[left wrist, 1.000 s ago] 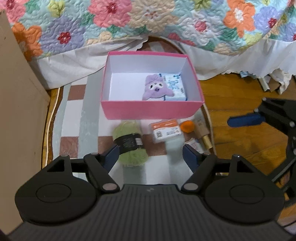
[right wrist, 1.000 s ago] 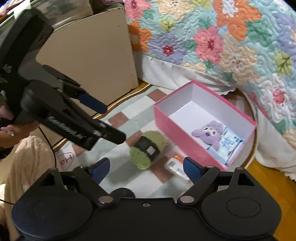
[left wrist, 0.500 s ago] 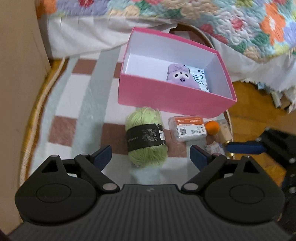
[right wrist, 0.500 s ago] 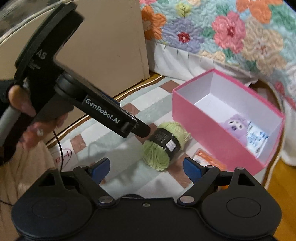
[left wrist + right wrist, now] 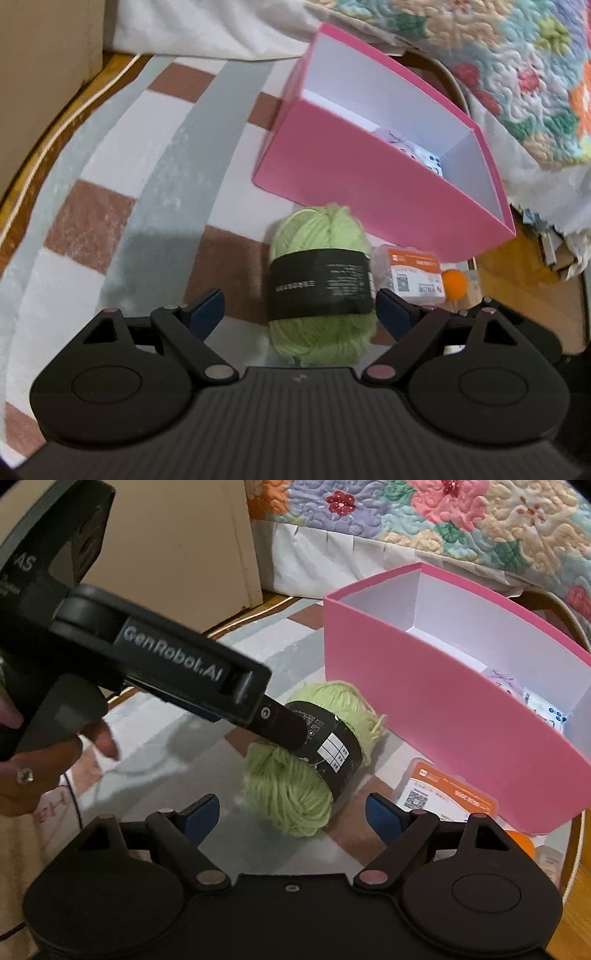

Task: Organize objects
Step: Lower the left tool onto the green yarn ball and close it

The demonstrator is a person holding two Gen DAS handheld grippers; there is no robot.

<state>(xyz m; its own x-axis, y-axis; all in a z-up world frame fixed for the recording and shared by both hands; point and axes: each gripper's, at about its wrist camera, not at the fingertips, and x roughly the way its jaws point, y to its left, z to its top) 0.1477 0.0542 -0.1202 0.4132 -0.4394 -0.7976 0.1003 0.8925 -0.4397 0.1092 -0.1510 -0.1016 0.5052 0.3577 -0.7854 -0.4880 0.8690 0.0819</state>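
A green yarn ball [image 5: 320, 284] with a black label lies on the checked rug, in front of the pink box [image 5: 369, 188]. My left gripper [image 5: 300, 312] is open, its fingers on either side of the yarn, the right one close to it. In the right wrist view the left gripper's finger [image 5: 284, 723] lies against the yarn [image 5: 295, 786]. My right gripper [image 5: 291, 814] is open and empty, just in front of the yarn. The pink box [image 5: 424, 701] holds a purple plush toy [image 5: 504, 679] and a white packet [image 5: 546, 710].
An orange-and-white packet [image 5: 415, 275] and an orange ball [image 5: 455, 281] lie right of the yarn. A beige panel [image 5: 177, 542] stands at the left. A bed with a floral quilt [image 5: 443, 513] is behind the box. Wooden floor [image 5: 517, 280] lies to the right.
My left gripper has moved forward and down, so the yarn now sits between its open fingers. My right gripper has moved closer to the yarn and the box.
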